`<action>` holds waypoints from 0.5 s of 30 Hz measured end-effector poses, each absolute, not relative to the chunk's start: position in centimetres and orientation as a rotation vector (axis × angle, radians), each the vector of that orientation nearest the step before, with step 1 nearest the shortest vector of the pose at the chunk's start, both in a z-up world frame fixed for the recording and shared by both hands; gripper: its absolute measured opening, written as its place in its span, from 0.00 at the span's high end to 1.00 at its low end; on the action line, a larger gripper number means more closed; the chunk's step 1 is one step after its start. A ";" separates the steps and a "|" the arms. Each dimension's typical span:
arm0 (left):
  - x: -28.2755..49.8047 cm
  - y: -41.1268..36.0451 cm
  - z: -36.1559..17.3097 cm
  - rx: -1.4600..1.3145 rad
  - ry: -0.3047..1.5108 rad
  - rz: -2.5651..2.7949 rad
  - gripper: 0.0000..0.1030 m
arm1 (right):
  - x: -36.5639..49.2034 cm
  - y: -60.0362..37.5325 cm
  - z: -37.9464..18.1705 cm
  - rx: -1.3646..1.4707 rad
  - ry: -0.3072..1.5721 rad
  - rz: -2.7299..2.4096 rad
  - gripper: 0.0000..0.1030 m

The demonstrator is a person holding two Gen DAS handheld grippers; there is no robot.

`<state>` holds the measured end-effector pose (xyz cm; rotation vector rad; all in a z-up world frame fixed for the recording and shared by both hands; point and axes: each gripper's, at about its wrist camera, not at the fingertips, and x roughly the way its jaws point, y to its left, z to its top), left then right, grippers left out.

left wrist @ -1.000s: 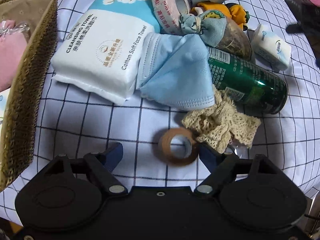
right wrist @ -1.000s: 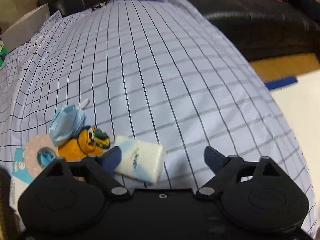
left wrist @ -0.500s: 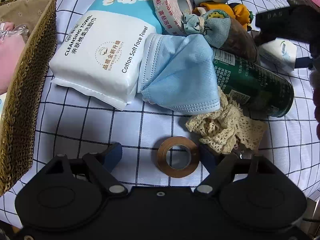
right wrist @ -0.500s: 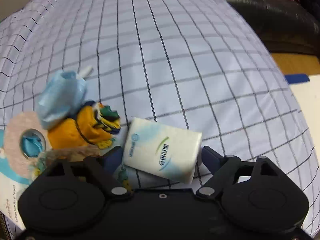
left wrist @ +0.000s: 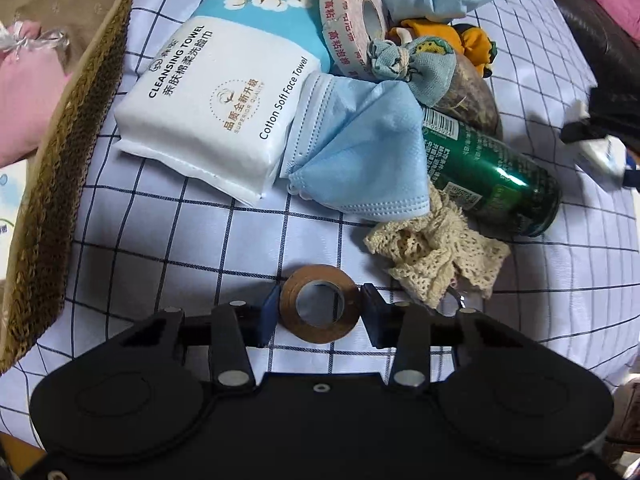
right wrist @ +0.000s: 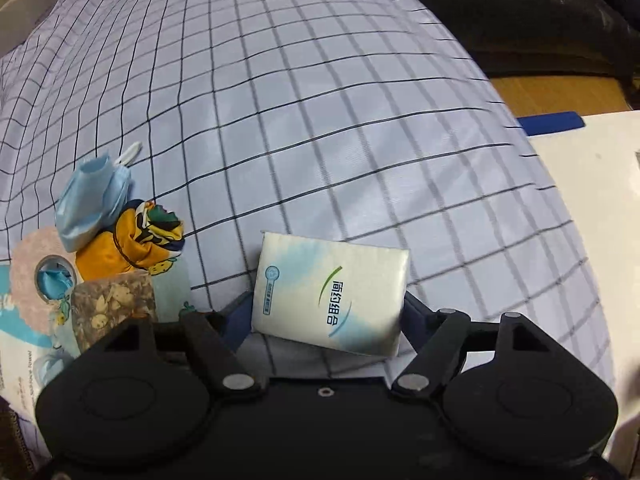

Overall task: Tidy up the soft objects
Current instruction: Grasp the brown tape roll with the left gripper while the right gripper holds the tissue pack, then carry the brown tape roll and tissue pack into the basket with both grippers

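Observation:
In the left wrist view my left gripper (left wrist: 319, 314) is shut on a small brown tape roll (left wrist: 319, 307) on the checked cloth. Behind it lie a blue face mask (left wrist: 360, 160), a white cleansing towel pack (left wrist: 216, 108), a beige lace piece (left wrist: 436, 256) and a small blue cloth pouch (left wrist: 416, 68). In the right wrist view my right gripper (right wrist: 325, 320) is shut on a white tissue pack (right wrist: 330, 290), which looks lifted off the cloth. An orange cloth bundle (right wrist: 136, 240) and a blue crumpled mask (right wrist: 90, 200) lie to its left.
A woven basket (left wrist: 68, 152) stands at the left with a pink pouch (left wrist: 24, 92) inside. A green can (left wrist: 492, 176) and a large pink tape roll (left wrist: 352, 20) lie among the soft things. A black sofa (right wrist: 520, 12) is beyond the cloth.
My left gripper moved forward and closed on the brown tape roll. My right gripper moved onto the tissue pack and closed on it.

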<state>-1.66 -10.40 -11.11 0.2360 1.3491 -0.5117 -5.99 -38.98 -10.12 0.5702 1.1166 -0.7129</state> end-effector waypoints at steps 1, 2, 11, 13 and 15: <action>-1.7 -10.3 -10.9 0.233 1.346 -0.510 0.58 | -6.5 -39.1 -9.6 0.580 1.115 -0.713 0.27; -1.7 -10.1 -10.6 0.237 1.335 -0.504 0.58 | -7.0 -39.2 -8.8 0.592 1.115 -0.707 0.27; -2.8 -8.7 -6.1 0.214 1.220 -0.495 0.58 | -10.4 -35.8 -3.6 0.651 1.106 -0.641 0.27; -3.0 -8.5 -5.2 0.225 1.178 -0.480 0.58 | -10.6 -34.3 -3.9 0.653 1.124 -0.611 0.27; -2.7 -8.0 -4.3 0.219 1.150 -0.474 0.58 | -11.0 -33.1 -4.2 0.638 1.161 -0.588 0.27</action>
